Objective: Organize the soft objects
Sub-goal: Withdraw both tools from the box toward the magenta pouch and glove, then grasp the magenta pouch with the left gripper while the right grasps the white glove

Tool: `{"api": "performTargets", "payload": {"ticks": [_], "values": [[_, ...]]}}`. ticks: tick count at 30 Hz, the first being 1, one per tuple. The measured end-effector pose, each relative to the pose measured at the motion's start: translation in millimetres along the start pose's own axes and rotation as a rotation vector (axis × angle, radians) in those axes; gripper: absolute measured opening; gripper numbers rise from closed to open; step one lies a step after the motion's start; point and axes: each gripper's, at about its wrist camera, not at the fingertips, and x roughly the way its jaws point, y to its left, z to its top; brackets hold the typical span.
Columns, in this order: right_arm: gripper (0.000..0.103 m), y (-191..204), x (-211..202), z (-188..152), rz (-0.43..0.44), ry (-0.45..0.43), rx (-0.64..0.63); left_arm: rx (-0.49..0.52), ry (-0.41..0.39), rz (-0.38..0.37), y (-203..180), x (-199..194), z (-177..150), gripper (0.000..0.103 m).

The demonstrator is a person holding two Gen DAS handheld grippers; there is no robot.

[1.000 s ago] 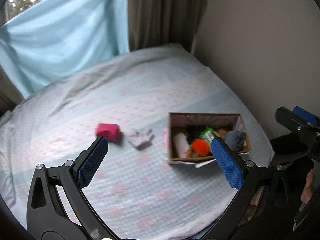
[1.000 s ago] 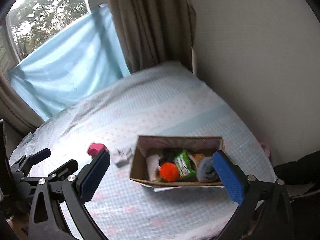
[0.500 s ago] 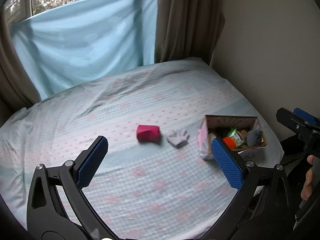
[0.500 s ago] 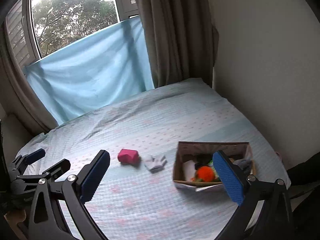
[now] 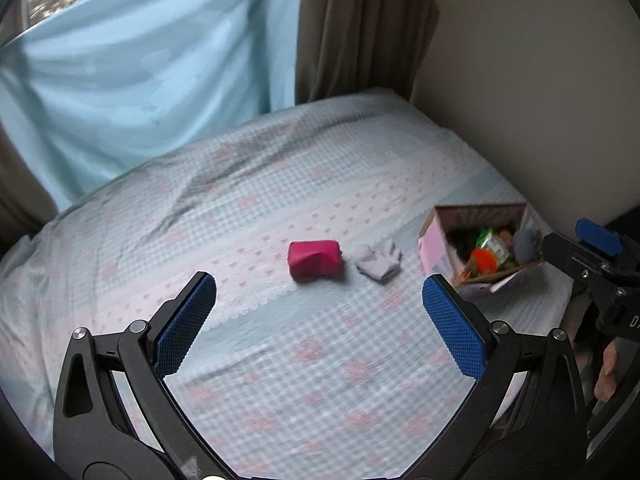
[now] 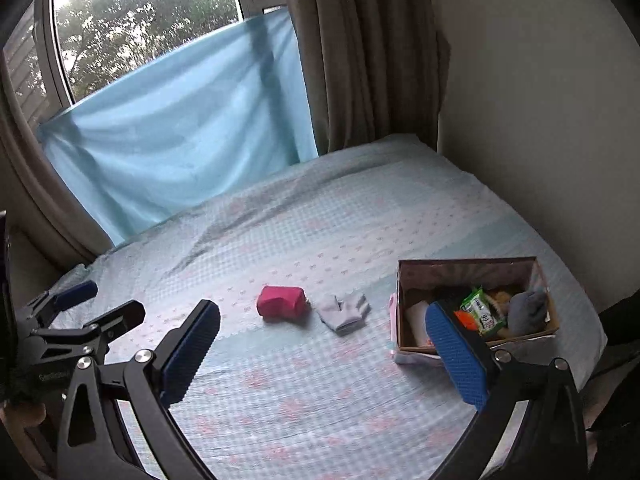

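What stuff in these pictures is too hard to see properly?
- Bottom of the cardboard box, right wrist view: the right gripper finger covers some of the toys.
- Dark thing in the box, left wrist view: too shadowed and blurry to name.
- Pale folded cloth: sock or glove, too small to tell.

From my left camera the cardboard box (image 5: 436, 236) hides partly behind the right gripper (image 5: 576, 248) — its contents are blurred; from the right, my own fingertip (image 6: 452, 340) covers the box's near wall — items indistinct
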Motion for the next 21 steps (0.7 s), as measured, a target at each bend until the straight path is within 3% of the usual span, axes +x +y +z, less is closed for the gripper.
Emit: {"api": "performTargets", "payload": {"ticks": [14,21], "values": [[0.102,2.5,141.8,-17.7,-0.026,0.163,0.014,0.140,0.150,-0.053,26.1,156.3,15.0,0.103],[0.102,-2.6,226.8,-28.6,-0.032,0.258,0.004,0.359,0.245,-0.084,14.4,254.6,24.2,0.103]]}}
